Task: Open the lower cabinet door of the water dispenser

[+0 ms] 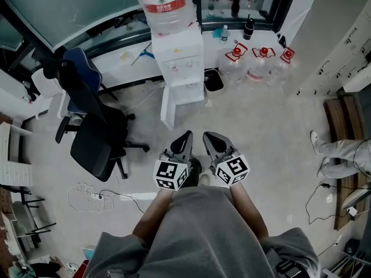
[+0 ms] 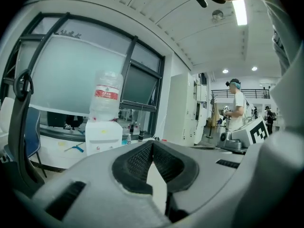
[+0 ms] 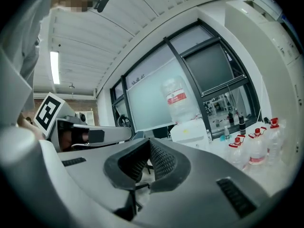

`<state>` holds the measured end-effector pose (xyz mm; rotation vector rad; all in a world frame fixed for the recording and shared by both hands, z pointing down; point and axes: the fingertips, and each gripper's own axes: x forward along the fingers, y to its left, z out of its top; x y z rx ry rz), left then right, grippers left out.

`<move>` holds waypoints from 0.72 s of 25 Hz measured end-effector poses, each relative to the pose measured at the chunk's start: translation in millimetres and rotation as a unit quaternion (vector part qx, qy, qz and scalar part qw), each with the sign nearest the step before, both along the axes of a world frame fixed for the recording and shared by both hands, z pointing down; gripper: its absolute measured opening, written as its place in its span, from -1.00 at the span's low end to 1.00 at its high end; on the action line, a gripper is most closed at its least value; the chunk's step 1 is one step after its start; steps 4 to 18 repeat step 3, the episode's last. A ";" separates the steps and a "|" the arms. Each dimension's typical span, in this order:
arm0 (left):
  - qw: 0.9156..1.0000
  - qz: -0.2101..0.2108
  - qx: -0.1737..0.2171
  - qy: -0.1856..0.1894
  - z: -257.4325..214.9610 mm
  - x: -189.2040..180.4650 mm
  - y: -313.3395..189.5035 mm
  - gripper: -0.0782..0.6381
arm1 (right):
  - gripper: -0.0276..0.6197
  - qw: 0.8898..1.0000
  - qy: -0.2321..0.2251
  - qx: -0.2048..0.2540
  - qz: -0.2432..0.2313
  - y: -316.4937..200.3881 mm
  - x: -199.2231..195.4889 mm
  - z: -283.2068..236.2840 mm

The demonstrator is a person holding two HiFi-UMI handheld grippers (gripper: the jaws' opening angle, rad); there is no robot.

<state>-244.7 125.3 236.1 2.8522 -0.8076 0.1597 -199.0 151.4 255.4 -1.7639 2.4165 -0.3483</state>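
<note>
The white water dispenser [image 1: 181, 62] stands on the floor ahead of me, with a big bottle [image 1: 165, 3] upside down on top. Its lower cabinet door [image 1: 184, 102] faces me; I cannot tell from here whether it is ajar. My left gripper [image 1: 185, 138] and right gripper [image 1: 208, 138] are held side by side well short of it, both shut and empty. In the left gripper view the jaws [image 2: 152, 145] meet with the dispenser [image 2: 102, 137] far off to the left. In the right gripper view the jaws [image 3: 149, 144] also meet, and the dispenser [image 3: 190, 129] stands beyond them.
A black office chair [image 1: 95, 135] stands left of the dispenser. Several water jugs with red caps [image 1: 261, 62] and a black bin [image 1: 213, 80] sit to its right. A power strip with cable [image 1: 95, 197] lies on the floor. Another person's legs [image 1: 342, 155] are at the right.
</note>
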 end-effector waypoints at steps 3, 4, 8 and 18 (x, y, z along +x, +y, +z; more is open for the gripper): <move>1.000 0.002 0.012 0.000 -4.9 3.0 7.4 -0.76 | -0.89 1.000 -0.001 0.019 0.003 6.4 4.1 -9.0; 1.000 0.002 0.012 0.000 -4.9 3.0 7.4 -0.76 | -0.89 1.000 -0.001 0.019 0.003 6.4 4.1 -9.0; 1.000 0.002 0.012 0.000 -4.9 3.0 7.4 -0.76 | -0.89 1.000 -0.001 0.019 0.003 6.4 4.1 -9.0; 1.000 0.002 0.012 0.000 -4.9 3.0 7.4 -0.76 | -0.89 1.000 -0.001 0.019 0.003 6.4 4.1 -9.0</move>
